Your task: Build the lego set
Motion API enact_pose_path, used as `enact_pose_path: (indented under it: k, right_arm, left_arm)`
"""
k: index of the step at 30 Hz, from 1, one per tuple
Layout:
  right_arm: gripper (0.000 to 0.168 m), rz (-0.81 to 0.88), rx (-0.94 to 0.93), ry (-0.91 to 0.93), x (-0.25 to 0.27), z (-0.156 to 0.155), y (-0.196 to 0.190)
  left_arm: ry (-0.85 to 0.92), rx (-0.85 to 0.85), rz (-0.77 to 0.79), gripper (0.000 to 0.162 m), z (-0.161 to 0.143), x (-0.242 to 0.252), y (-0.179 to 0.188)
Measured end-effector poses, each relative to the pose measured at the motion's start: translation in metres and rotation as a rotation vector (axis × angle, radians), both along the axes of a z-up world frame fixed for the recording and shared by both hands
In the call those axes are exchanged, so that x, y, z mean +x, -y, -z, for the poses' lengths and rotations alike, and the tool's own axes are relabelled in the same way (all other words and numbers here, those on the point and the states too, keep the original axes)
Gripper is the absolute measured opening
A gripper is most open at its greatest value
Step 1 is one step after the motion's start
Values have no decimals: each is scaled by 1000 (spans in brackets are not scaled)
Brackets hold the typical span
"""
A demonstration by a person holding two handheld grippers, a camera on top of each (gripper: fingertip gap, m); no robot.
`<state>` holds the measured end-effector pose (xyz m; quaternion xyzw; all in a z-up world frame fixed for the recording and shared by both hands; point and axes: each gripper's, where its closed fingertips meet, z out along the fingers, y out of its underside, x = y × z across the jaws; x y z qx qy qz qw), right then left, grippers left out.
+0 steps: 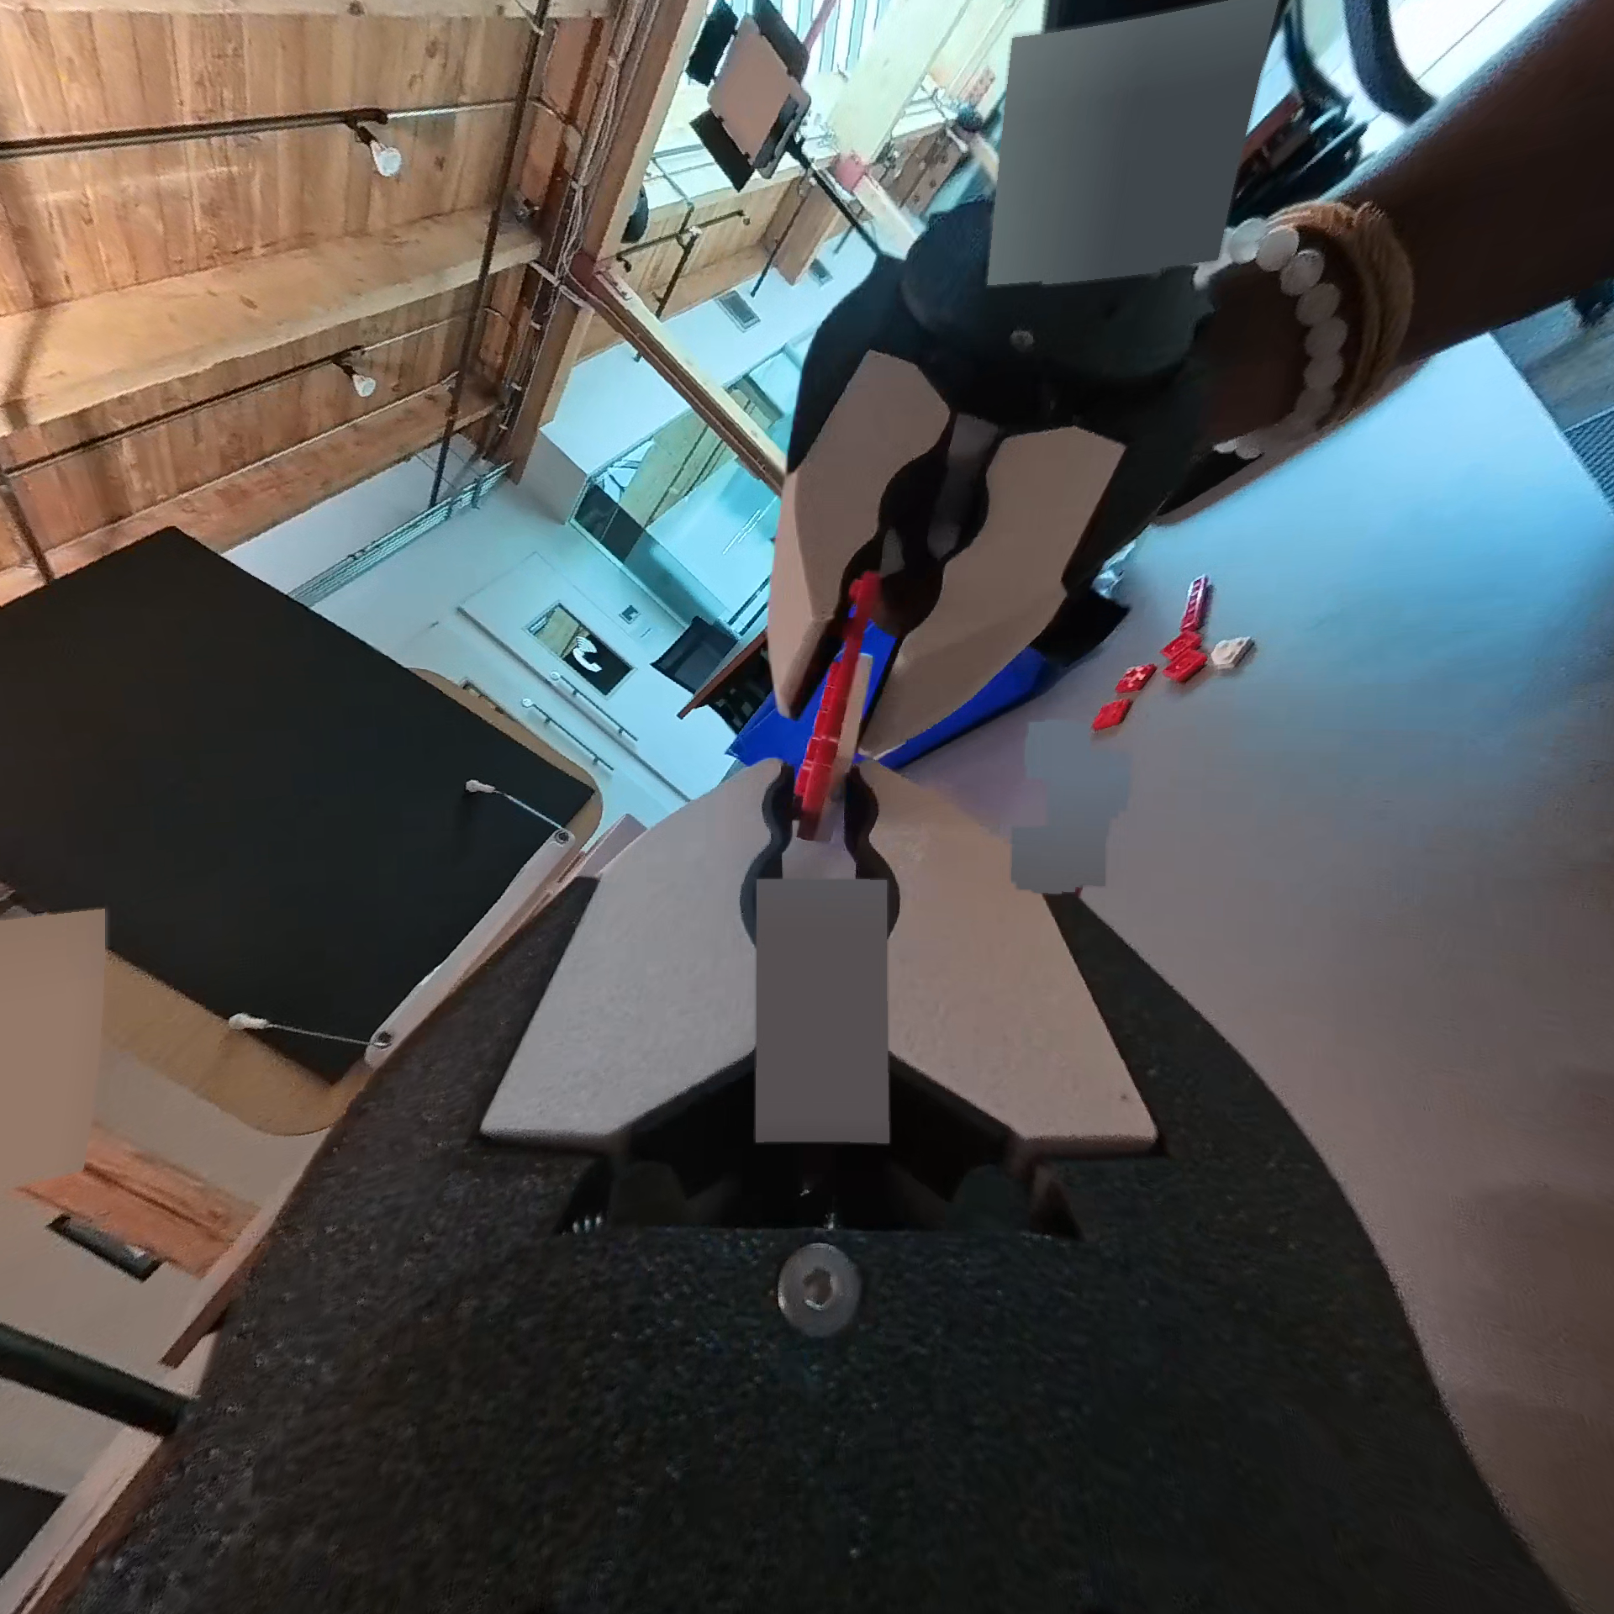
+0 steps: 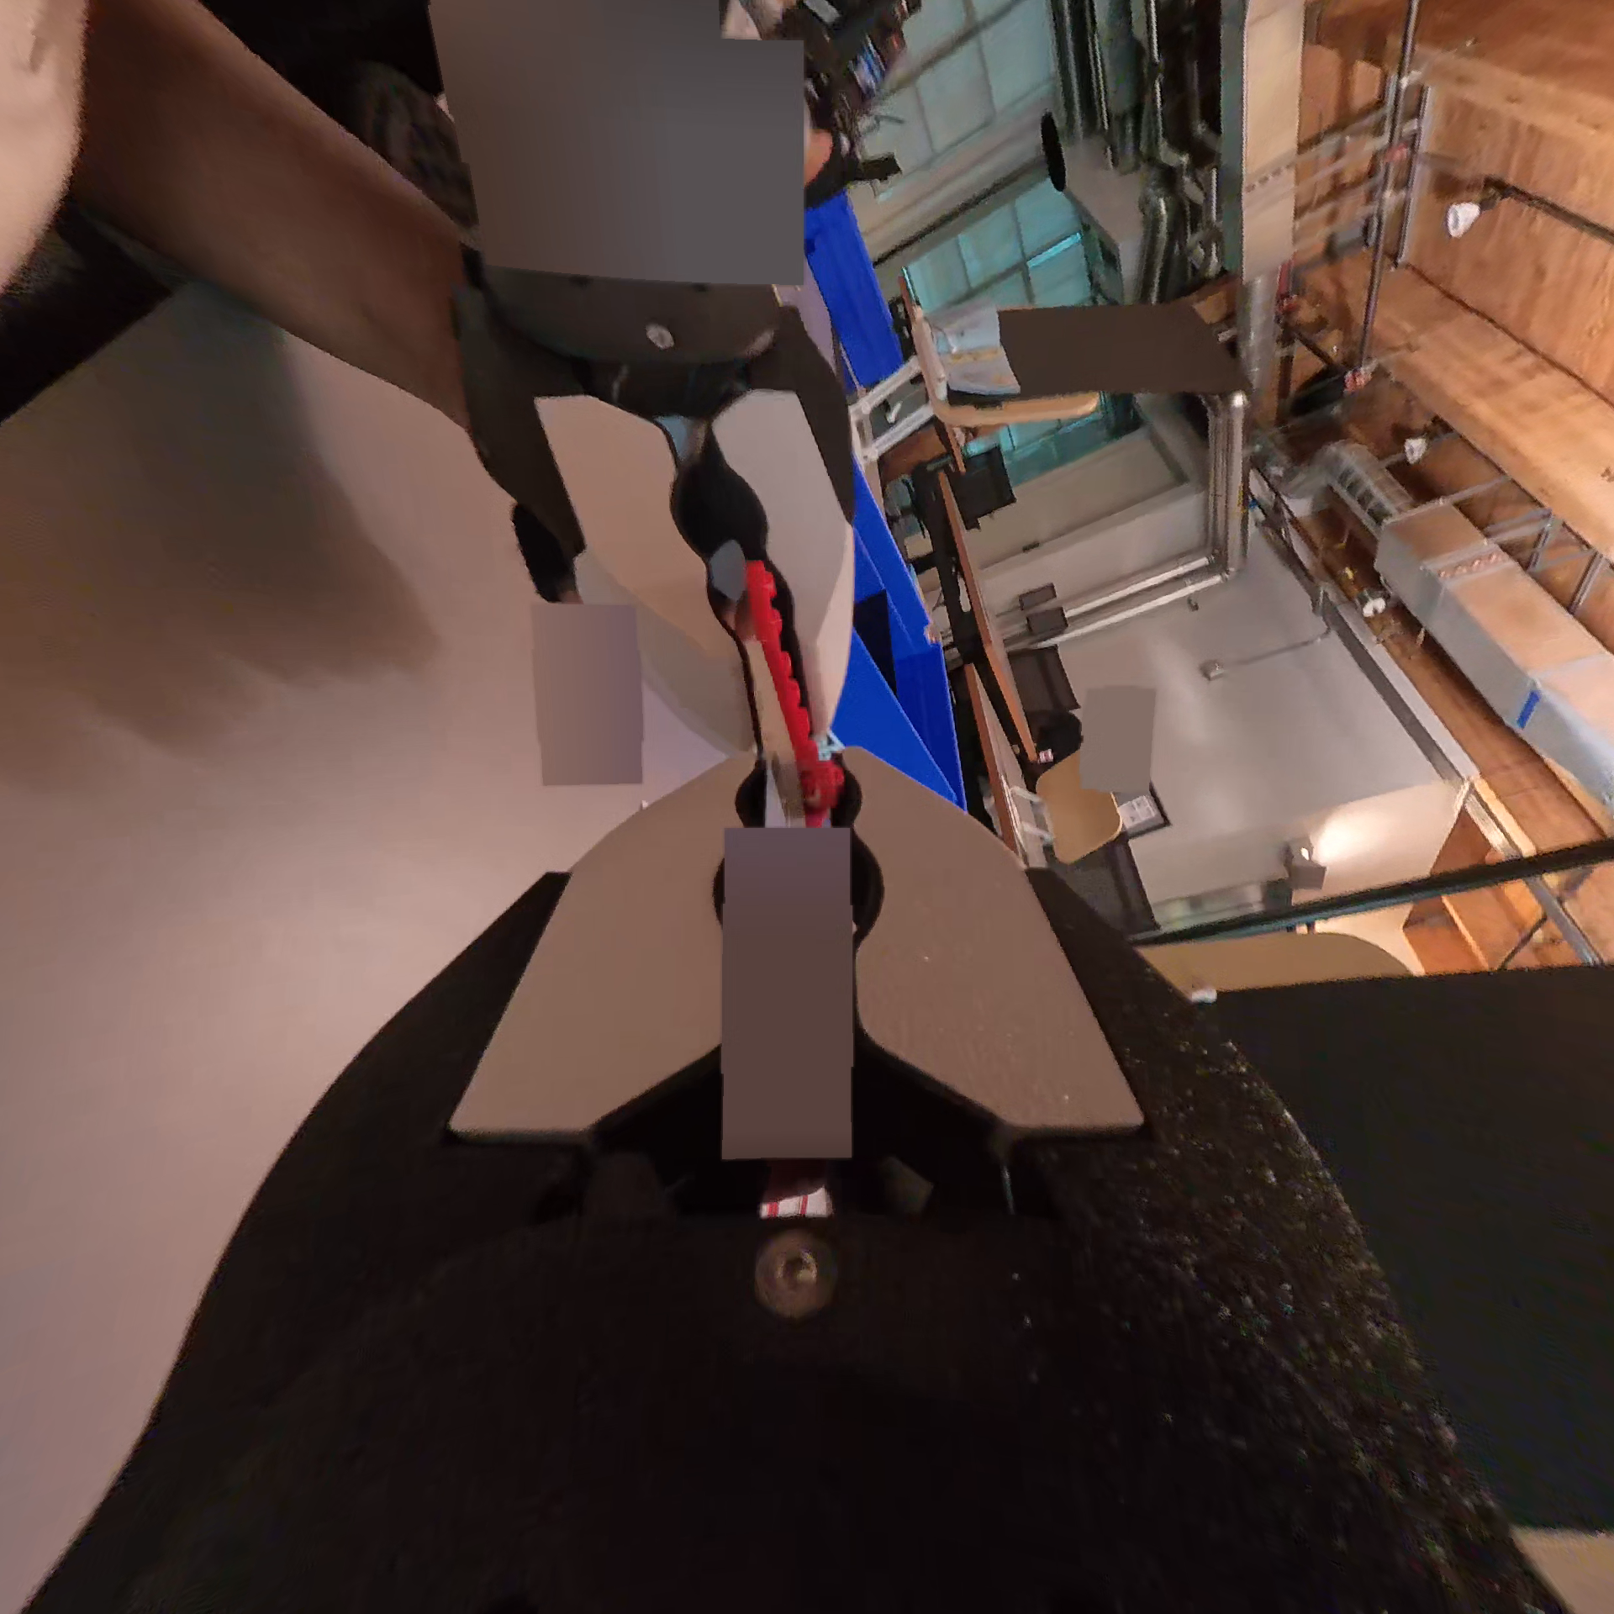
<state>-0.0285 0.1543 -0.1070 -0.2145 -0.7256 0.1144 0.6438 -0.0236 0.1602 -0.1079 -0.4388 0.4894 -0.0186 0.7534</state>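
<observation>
A flat lego assembly, red plates on a white plate [image 1: 837,699], is held edge-on in the air between both grippers. My left gripper [image 1: 819,799] is shut on its near end. My right gripper [image 1: 860,651] faces it from beyond and is shut on the far end. In the right wrist view the same red and white assembly [image 2: 786,690] runs from my right gripper [image 2: 799,799] to the left gripper [image 2: 760,629]. Several loose red pieces [image 1: 1170,655] and a white piece [image 1: 1230,651] lie on the white table [image 1: 1354,786] to the right.
A blue bin [image 1: 969,707] stands on the table behind the grippers; it also shows in the right wrist view [image 2: 882,699]. A person's arm with bead bracelets [image 1: 1310,323] holds the right gripper. A black board [image 1: 218,742] lies left.
</observation>
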Motion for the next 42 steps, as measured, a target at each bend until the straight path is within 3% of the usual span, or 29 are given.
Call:
enact_pose_path:
  k: [2, 5, 7, 15, 22, 27, 29, 31, 35, 40, 42]
  right_arm:
    - [20, 43, -35, 2, 3, 2, -10]
    - [16, 55, -77, -41, 9, -1, -13]
    - [12, 69, -35, -72, 10, -4, -13]
    - [22, 129, 67, -53, 14, 3, -18]
    - [24, 41, 48, 5, 20, -1, -2]
    - [9, 38, 116, 42, 15, 1, -2]
    - [9, 66, 122, 61, 16, 4, -8]
    - [9, 140, 156, 96, 21, 9, -26]
    - [9, 409, 254, 215, 42, 24, -104]
    - [9, 776, 380, 396, 65, 55, -204]
    - [9, 850, 398, 426, 66, 68, -225]
  left_arm:
    - [-3, 20, -44, 10, -1, -4, -4]
    - [-39, 34, -75, 8, 3, -6, -8]
    - [-41, 44, -77, 8, 2, -4, -7]
    - [-64, 133, -91, 8, -3, -5, -3]
    - [-132, 160, -69, 8, 5, 3, 1]
    - [-103, 123, -39, 10, 4, 4, 2]
    - [-62, 36, -56, 15, 6, 0, -6]
    - [-18, -85, -138, 27, 11, -12, -22]
    - [111, -222, -343, 29, 12, -50, -50]
    - [310, -330, -301, 29, 2, -63, -52]
    - [357, -326, -304, 28, -3, -70, -52]
